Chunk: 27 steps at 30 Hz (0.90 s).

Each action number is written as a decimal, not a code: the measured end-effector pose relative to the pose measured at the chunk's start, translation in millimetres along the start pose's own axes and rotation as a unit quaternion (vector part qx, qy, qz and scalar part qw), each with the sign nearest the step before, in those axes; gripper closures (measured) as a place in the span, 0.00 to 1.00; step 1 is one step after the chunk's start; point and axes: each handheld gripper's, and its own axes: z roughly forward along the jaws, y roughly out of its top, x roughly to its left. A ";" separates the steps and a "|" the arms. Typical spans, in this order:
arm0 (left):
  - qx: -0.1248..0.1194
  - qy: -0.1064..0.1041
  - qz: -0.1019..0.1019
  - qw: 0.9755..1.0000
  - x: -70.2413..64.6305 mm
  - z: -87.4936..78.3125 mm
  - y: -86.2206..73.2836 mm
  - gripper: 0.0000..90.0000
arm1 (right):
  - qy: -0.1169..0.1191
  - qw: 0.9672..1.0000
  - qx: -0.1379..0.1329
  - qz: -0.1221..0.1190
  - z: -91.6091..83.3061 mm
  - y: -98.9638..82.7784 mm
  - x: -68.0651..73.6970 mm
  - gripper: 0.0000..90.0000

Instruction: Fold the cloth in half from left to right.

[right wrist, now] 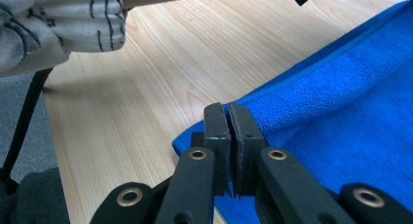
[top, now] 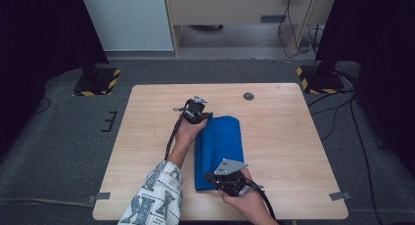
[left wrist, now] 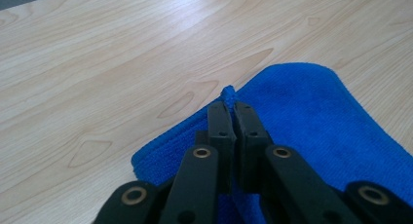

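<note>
The high view looks forward and down from above the person's side onto the whole surface (top: 284,137), while each gripper view sits low and close behind its own jaws, and all three share the blue towel (top: 222,146) on the wood.

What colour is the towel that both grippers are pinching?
The towel is bright blue, clearest in the left gripper view.

No legible text, label, brand, number or sign anywhere.
</note>
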 end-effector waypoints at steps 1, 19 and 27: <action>0.000 -0.001 0.001 1.000 -1.3 0.7 0.7 0.97 | -0.001 1.000 0.001 0.002 -0.8 -0.7 -0.5 0.97; -0.011 -0.011 -0.010 1.000 -17.2 10.3 6.3 0.97 | -0.017 1.000 0.008 0.006 -17.9 -14.3 -10.6 0.97; -0.020 -0.009 -0.012 1.000 -24.4 10.4 10.4 0.97 | -0.020 1.000 0.003 0.006 -24.9 -13.5 -12.3 0.97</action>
